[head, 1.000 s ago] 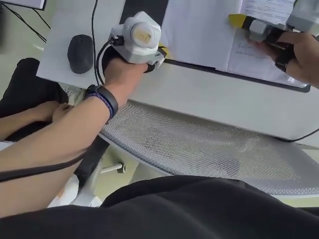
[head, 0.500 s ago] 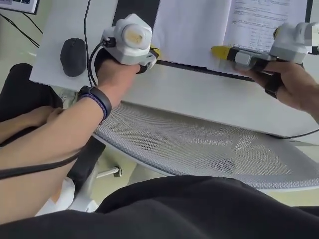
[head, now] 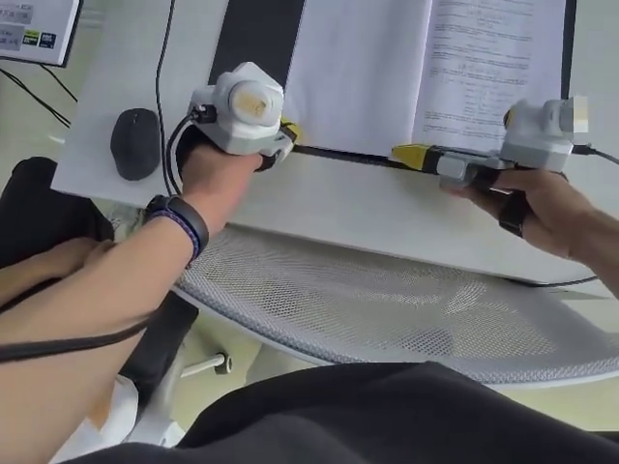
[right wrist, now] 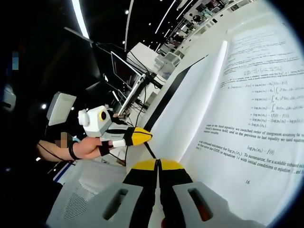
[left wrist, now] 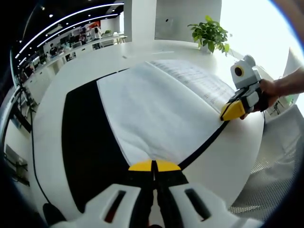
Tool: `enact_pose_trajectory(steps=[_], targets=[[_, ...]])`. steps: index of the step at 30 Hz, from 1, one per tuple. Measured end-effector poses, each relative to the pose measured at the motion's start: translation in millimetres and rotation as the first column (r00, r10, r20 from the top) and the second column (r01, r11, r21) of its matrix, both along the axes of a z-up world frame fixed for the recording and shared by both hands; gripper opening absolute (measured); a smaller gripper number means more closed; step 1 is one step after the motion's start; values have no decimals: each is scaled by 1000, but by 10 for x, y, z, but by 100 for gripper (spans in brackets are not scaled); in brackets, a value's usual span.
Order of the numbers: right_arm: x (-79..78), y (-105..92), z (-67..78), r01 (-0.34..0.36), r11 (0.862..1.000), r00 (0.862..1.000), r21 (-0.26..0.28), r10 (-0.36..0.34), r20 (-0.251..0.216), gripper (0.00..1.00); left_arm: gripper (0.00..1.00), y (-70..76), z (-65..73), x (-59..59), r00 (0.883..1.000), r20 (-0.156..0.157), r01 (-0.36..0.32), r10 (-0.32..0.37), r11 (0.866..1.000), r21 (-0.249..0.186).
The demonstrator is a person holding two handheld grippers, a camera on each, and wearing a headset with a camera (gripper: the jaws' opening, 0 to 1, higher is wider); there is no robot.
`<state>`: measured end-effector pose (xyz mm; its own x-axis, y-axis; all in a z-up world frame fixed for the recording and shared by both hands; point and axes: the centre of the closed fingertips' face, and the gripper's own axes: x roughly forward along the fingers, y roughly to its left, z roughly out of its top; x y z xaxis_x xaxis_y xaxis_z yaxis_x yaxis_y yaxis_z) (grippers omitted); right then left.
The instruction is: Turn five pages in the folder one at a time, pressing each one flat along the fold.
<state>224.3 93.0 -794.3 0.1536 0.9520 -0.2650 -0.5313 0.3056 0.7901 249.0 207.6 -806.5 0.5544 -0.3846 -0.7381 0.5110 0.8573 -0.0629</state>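
The folder lies open on the white desk, its black cover (head: pixel 253 39) showing at the left. A blank page (head: pixel 358 68) lies left of the fold and a printed page (head: pixel 493 68) right of it. My left gripper (head: pixel 286 130) rests shut at the near edge of the blank page (left wrist: pixel 156 114). My right gripper (head: pixel 410 155) is shut too, its yellow tips at the folder's near edge just below the fold. In the right gripper view its jaws (right wrist: pixel 158 165) sit over the bottom of the printed page (right wrist: pixel 247 109), with the left gripper (right wrist: pixel 135 136) off to the left.
A black mouse (head: pixel 133 143) and its cable lie left of the folder, with a monitor corner (head: pixel 34 24) at the far left. A mesh chair back (head: pixel 387 290) stands between me and the desk edge. A potted plant (left wrist: pixel 211 33) stands at the far side.
The right gripper has slid from on the printed page back toward me and leftward, to the folder's near edge by the fold. The left gripper stays at the blank page; the head camera has shifted.
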Motion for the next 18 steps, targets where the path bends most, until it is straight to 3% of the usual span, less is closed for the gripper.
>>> enact_pose_trajectory(steps=[13,18], targets=[[-30,20,118,54,999,998,3,-54,-20,0,0,4,-75,32,1000,-16,18,-18,1000,16],[-43,29,244,63,998,998,21,-63,-15,0,0,4,-84,31,1000,-21,23,-22,1000,13]])
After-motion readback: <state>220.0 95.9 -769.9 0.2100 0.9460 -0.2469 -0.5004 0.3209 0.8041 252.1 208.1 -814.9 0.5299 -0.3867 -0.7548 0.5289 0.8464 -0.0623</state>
